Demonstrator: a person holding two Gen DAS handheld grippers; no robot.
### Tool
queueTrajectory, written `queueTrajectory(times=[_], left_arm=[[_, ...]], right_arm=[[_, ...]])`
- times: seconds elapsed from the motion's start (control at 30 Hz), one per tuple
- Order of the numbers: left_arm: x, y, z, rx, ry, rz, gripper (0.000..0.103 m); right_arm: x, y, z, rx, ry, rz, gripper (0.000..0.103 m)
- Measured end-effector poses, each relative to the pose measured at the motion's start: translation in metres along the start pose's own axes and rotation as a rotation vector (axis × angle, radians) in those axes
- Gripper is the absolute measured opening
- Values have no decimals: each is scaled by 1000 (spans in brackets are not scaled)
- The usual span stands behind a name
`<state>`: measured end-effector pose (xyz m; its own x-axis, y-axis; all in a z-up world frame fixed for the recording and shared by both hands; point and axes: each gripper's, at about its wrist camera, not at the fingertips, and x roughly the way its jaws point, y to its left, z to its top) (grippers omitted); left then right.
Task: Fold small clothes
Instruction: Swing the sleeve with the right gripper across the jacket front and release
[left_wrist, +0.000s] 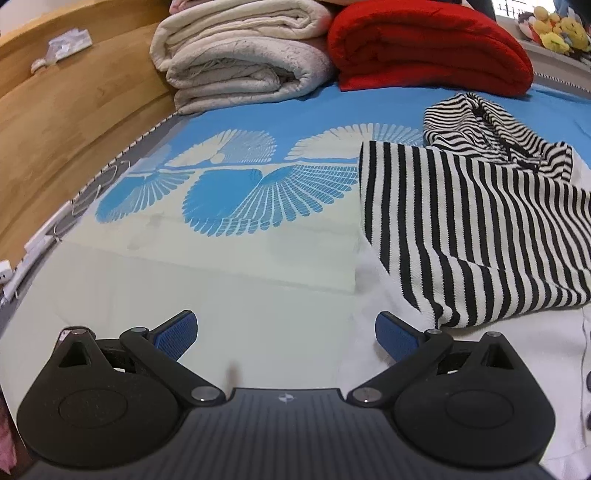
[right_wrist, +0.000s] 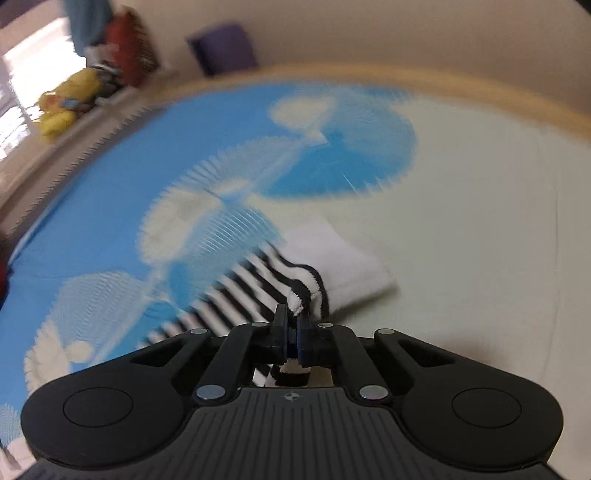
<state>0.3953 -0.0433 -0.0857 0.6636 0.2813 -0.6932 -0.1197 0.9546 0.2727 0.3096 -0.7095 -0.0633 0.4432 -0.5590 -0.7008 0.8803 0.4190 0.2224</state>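
- The striped garment (left_wrist: 476, 229) lies spread on the blue-patterned bedsheet (left_wrist: 258, 110), partly folded.
- The right gripper (right_wrist: 291, 317) is clenched on its striped edge; it should carry the fold across evenly.
- The left gripper (left_wrist: 286, 338) stands released and empty; it could pin the crease.

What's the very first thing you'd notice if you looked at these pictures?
The black-and-white striped top jumps out, spread on the bed's blue fan-patterned sheet at the right of the left wrist view. Behind it sit a bright red folded blanket and a cream one. In the right wrist view, the right tongs are pinched shut on a striped cuff.
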Motion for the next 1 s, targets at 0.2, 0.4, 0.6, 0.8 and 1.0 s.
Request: queueTrajectory(times=[0.2,0.4,0.6,0.8,1.0], left_arm=[[-6,16,1,-51,12,-11,103],[-10,29,3,-83,13,-21,103],[-11,48,8,-131,19,-31,103],[-20,52,11,-138,-4,-57,103],[-25,41,7,-107,-22,-51,103]], right_arm=[[-117,123,-31,-343,-229,298,4],[-229,249,-163,-678,-305,700,4],[-263,287,-325,-1249,-97,864,39],[-274,217,-280,-1049,-38,782,51],[-276,113,-241,-656,10,622,62]])
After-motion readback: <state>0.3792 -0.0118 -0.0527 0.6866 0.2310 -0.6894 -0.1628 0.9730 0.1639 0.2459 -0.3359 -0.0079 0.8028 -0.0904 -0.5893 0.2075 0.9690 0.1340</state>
